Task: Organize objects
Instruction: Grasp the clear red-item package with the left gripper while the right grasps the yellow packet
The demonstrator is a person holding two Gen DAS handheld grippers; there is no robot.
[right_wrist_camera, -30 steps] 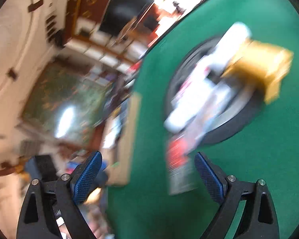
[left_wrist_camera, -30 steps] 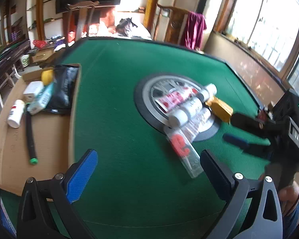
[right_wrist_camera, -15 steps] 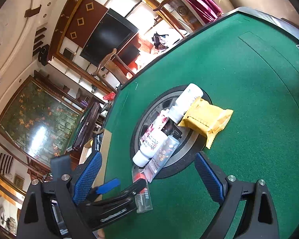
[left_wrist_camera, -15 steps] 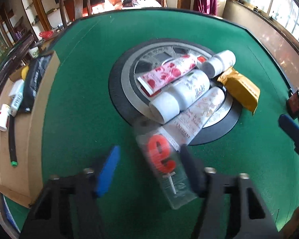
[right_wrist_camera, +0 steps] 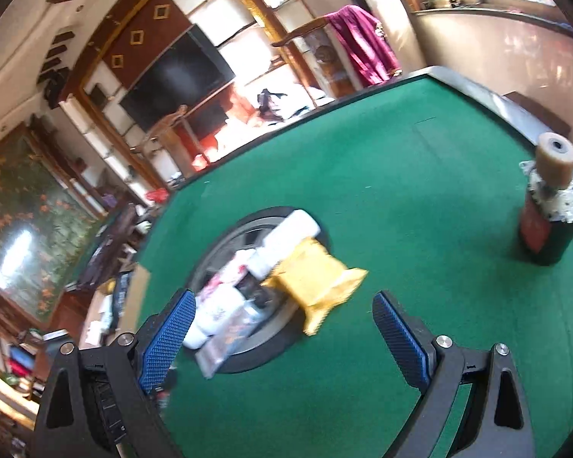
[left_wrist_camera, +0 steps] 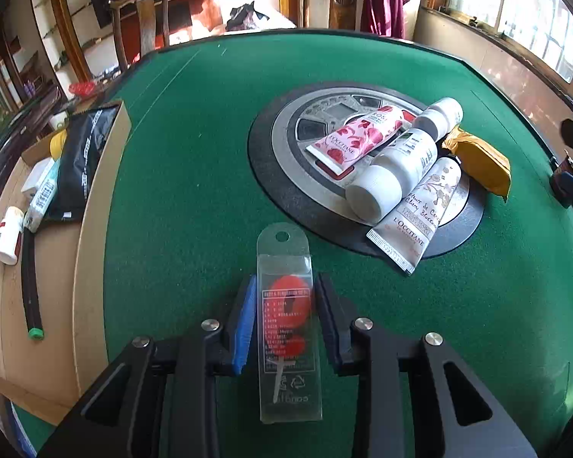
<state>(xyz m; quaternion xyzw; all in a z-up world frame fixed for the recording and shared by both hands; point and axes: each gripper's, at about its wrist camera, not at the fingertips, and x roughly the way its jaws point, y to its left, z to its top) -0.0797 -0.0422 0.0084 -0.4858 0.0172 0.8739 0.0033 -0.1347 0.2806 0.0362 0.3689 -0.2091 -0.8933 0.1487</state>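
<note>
— Well, what carries everything?
— A green felt table [left_wrist_camera: 195,175], with a round black-and-grey disc [left_wrist_camera: 282,160] set in its middle and a cardboard box [left_wrist_camera: 91,229] along its left edge.
— What lies on the disc?
— A yellow packet [left_wrist_camera: 481,160] at its right rim, a white bottle [left_wrist_camera: 397,171] on its side, a pink flowered tube [left_wrist_camera: 359,137], a pale tube [left_wrist_camera: 420,213] reaching off the disc onto the felt, and a smaller white bottle [left_wrist_camera: 441,116] behind.
— And the box?
— A black pouch [left_wrist_camera: 82,160], a black pen with a green cap [left_wrist_camera: 30,286], a small white bottle [left_wrist_camera: 7,234].
— The left tool [left_wrist_camera: 284,320]?
— Its jaws are closing on a clear plastic packet [left_wrist_camera: 286,297] with a red piece inside; the packet stands between the pads, near the disc's front edge.
— The right tool [right_wrist_camera: 282,336]?
— Spread wide with nothing between the pads, above the felt. A dark bottle [right_wrist_camera: 546,217] stands well apart to its right.
</note>
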